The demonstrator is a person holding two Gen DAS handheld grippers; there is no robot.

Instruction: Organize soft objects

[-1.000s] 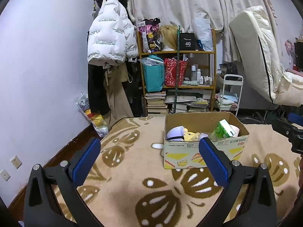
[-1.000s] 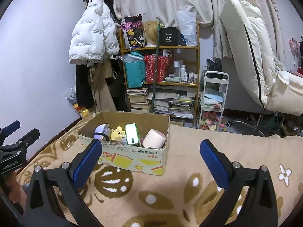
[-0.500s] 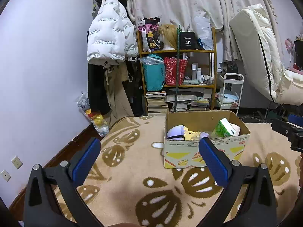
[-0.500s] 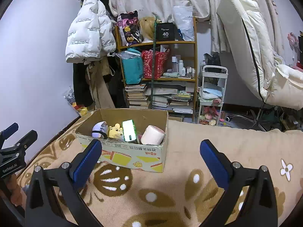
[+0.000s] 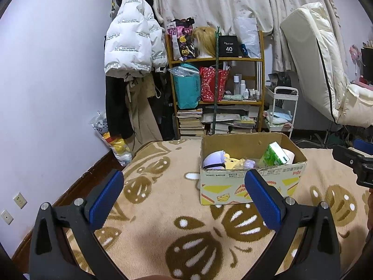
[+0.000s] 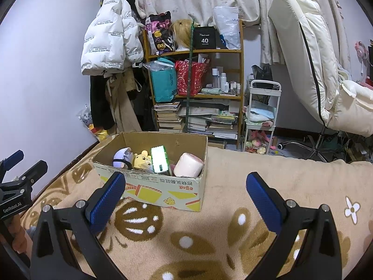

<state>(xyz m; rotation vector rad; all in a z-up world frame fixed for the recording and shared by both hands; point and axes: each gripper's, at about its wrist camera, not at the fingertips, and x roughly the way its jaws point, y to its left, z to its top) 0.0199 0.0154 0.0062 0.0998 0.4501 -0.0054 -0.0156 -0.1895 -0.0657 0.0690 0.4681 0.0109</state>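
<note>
A cardboard box (image 5: 251,186) (image 6: 163,192) stands on a tan patterned blanket (image 5: 163,210) (image 6: 256,175). In it lie a white-purple plush (image 5: 213,161) (image 6: 122,157), a yellow bear plush (image 6: 142,158), a green tissue pack (image 5: 274,155) (image 6: 159,159) and a pink roll (image 6: 188,168). My left gripper (image 5: 184,199) is open and empty, short of the box. My right gripper (image 6: 184,199) is open and empty, in front of the box. Each gripper shows at the edge of the other's view (image 5: 356,161) (image 6: 16,186).
A shelf (image 5: 216,81) with bags, bottles and stacked books stands behind the bed. A white jacket (image 5: 130,44) hangs at the left. A small white cart (image 6: 262,114) and a cream chair (image 6: 314,65) stand at the right. A toy bag (image 5: 112,140) leans by the wall.
Both views have shifted slightly, with the right gripper pulling back and rising a little from the box. Both grippers stay open and empty. The box contents have not moved.
</note>
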